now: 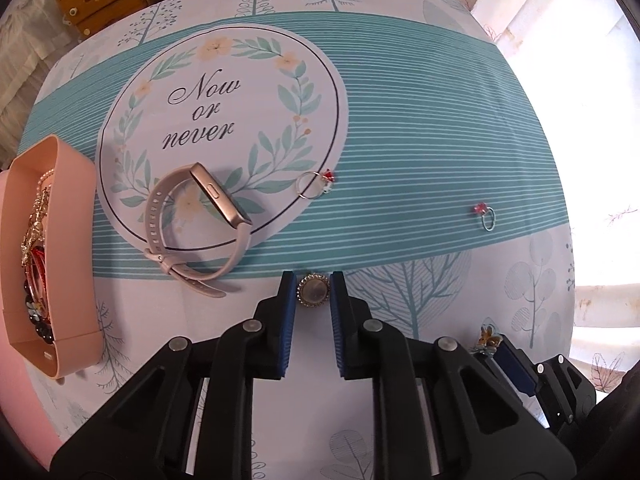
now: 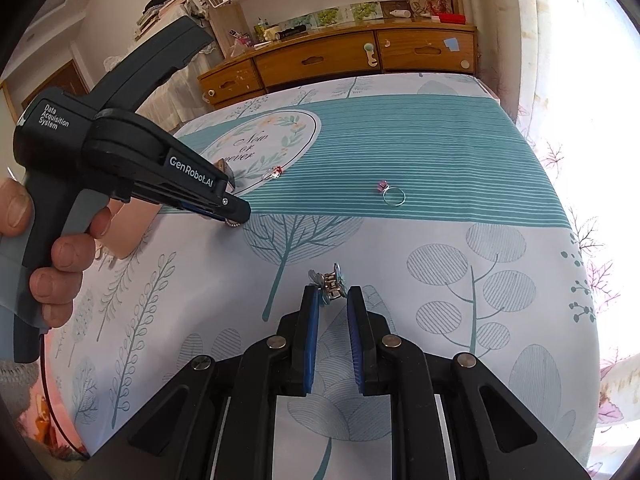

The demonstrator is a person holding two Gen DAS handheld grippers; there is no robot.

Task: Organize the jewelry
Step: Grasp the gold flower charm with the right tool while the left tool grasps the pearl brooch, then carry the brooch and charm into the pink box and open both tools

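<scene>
In the left wrist view the left gripper (image 1: 313, 293) has its fingers clenched on a round rhinestone brooch (image 1: 313, 291), needing a carry left to the pink tray (image 1: 76, 354), while in the right wrist view the right gripper (image 2: 331, 295) grasps a butterfly hair clip (image 2: 330, 281), near the bed.

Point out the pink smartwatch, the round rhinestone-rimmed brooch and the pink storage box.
Pink smartwatch (image 1: 218, 196), left wrist view, on its metal case edge.
Round rhinestone-rimmed brooch (image 1: 313, 291), left wrist view, on its pale centre.
Pink storage box (image 1: 78, 248), left wrist view, on its outer side wall.
</scene>
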